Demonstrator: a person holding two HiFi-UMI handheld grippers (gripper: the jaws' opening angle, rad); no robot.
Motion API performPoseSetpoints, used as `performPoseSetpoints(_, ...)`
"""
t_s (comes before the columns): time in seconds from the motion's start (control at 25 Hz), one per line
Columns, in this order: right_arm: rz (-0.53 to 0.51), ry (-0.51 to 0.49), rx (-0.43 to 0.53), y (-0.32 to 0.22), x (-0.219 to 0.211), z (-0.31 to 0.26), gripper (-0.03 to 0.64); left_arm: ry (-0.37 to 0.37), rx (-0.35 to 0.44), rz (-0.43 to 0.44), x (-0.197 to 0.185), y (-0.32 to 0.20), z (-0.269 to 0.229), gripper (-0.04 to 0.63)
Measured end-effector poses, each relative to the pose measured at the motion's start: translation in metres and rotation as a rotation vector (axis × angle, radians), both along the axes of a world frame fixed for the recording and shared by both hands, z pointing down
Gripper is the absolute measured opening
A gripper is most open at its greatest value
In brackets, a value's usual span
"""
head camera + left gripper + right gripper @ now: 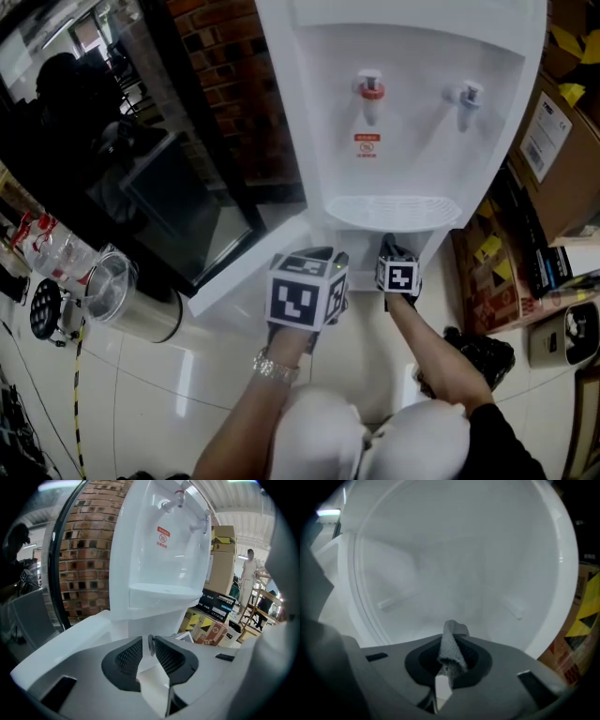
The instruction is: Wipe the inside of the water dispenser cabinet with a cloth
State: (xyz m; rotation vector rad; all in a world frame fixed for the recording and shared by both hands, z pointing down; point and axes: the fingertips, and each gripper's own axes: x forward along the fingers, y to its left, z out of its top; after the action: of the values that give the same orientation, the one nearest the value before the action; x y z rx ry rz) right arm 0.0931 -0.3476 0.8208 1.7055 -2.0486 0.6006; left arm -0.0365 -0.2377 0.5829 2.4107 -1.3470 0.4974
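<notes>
Sticking up: crumpled grey cloth [451,646].

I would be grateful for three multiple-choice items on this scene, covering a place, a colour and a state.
1. Where is the right gripper?
A. at the red tap
B. in the cabinet under the drip tray
C. on the cardboard boxes

2. What colour is the cloth?
A. grey
B. yellow
C. red

3. How do the right gripper's jaws stand?
A. wide apart and empty
B. shut on the cloth
C. shut on a bottle

Answers:
1 B, the head view shows it reaching beneath the drip tray.
2 A, the right gripper view shows grey fabric.
3 B, the cloth is pinched between them.
</notes>
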Motion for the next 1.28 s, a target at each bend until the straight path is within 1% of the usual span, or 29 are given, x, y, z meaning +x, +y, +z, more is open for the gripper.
performPoseSetpoints(0.04, 0.018, 0.014, 0.009, -0.001, 0.008, -0.003, 0.015, -0.003, 0.0, -0.001, 0.001, 0.0, 0.001, 0.084)
performPoseSetpoints(0.12, 0.039, 0.011, 0.011, -0.001, 0.016, -0.006, 0.015, -0.01, -0.001, -0.007, 0.002, -0.002, 0.002, 0.078)
performPoseSetpoints(0.2, 0.042, -0.016, 0.004, 0.0, 0.016, -0.005, 0.015, -0.017, -0.002, -0.015, 0.002, -0.003, 0.003, 0.074)
performPoseSetpoints(0.28, 0.016, -0.058, 0.0, 0.001, 0.004, -0.005, 0.015, -0.027, -0.002, -0.019, 0.001, -0.003, 0.003, 0.068)
performPoseSetpoints(0.32, -0.016, -0.082, 0.0, 0.002, -0.007, -0.005, 0.015, -0.034, -0.002, -0.023, 0.001, -0.004, 0.003, 0.067)
performPoseSetpoints(0.4, -0.118, -0.118, 0.013, 0.005, -0.04, -0.008, 0.015, -0.049, -0.006, -0.039, -0.002, -0.004, 0.006, 0.067)
performPoseSetpoints(0.52, -0.288, -0.1, 0.044, 0.012, -0.089, -0.011, 0.015, -0.073, -0.012, -0.062, -0.005, -0.006, 0.01, 0.043)
performPoseSetpoints(0.56, -0.321, -0.093, 0.041, 0.015, -0.099, -0.009, 0.015, -0.078, -0.014, -0.066, -0.006, -0.006, 0.011, 0.043)
performPoseSetpoints(0.64, -0.34, -0.091, 0.01, 0.018, -0.104, 0.004, 0.015, -0.097, -0.016, -0.074, -0.009, -0.006, 0.013, 0.043)
performPoseSetpoints(0.72, -0.306, -0.078, -0.022, 0.016, -0.092, 0.016, 0.015, -0.125, -0.021, -0.09, -0.015, -0.006, 0.015, 0.043)
performPoseSetpoints(0.76, -0.265, -0.061, -0.039, 0.013, -0.079, 0.021, 0.015, -0.137, -0.022, -0.103, -0.018, -0.007, 0.016, 0.043)
performPoseSetpoints(0.84, -0.146, -0.021, -0.067, 0.005, -0.041, 0.027, 0.015, -0.153, -0.018, -0.126, -0.022, -0.009, 0.016, 0.025)
performPoseSetpoints(0.92, -0.033, 0.02, -0.05, -0.002, -0.003, 0.019, 0.015, -0.158, -0.011, -0.135, -0.022, -0.01, 0.015, 0.025)
performPoseSetpoints(1.0, 0.026, 0.034, -0.037, -0.004, 0.021, 0.013, 0.015, -0.158, -0.009, -0.137, -0.021, -0.01, 0.015, 0.026)
performPoseSetpoints(1.08, 0.033, 0.032, -0.037, -0.003, 0.026, 0.013, 0.014, -0.158, -0.007, -0.133, -0.019, -0.011, 0.014, 0.025)
performPoseSetpoints(1.16, 0.028, 0.028, -0.026, -0.001, 0.02, 0.009, 0.014, -0.157, -0.006, -0.127, -0.017, -0.011, 0.012, 0.025)
performPoseSetpoints(1.28, -0.027, 0.006, 0.02, 0.0, -0.008, -0.008, 0.014, -0.157, -0.006, -0.131, -0.018, -0.011, 0.012, 0.025)
